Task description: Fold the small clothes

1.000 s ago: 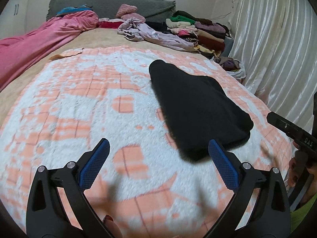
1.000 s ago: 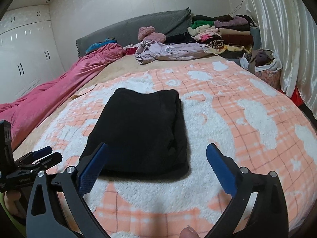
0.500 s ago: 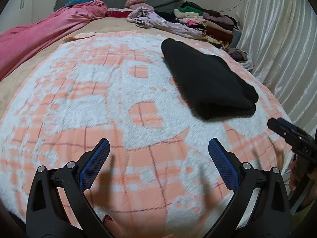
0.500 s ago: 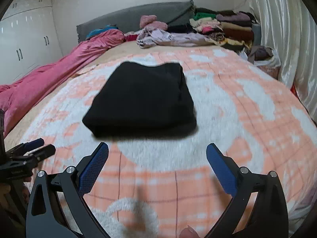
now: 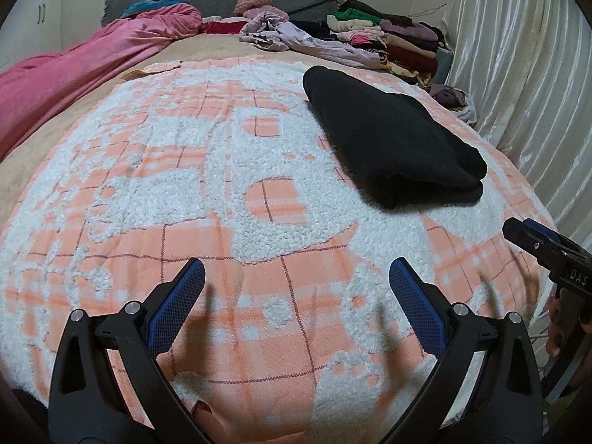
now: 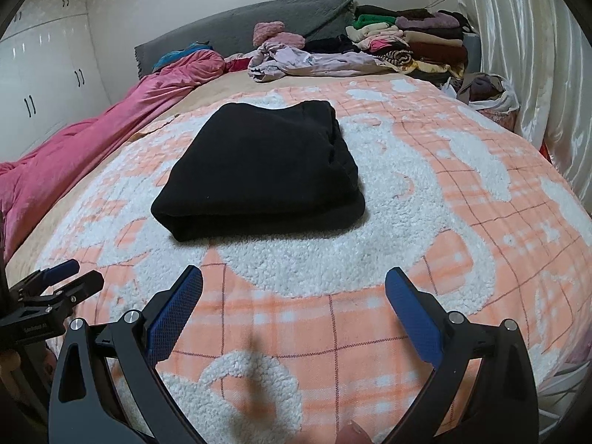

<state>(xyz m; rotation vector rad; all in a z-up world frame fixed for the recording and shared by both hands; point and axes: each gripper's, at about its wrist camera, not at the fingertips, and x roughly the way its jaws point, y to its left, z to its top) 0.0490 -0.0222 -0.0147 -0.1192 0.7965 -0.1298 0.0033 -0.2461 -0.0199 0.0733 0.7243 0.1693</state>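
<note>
While both tongs [image 5: 296, 270] [image 6: 294, 277] gape wide, neither touches the folded garment [image 6: 259, 170].

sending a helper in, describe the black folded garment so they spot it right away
Start at the bed's orange-and-white fleece blanket. The black folded garment lies alone on it, well short of the clothes pile by the headboard. It is the only neat, solid-black bundle there, touched by neither gripper.

Both wrist views looked low across the blanket [image 5: 222, 170] toward 12 o'clock, sharing the folded black garment [image 6: 259, 170]; the right view sat nearer it.
</note>
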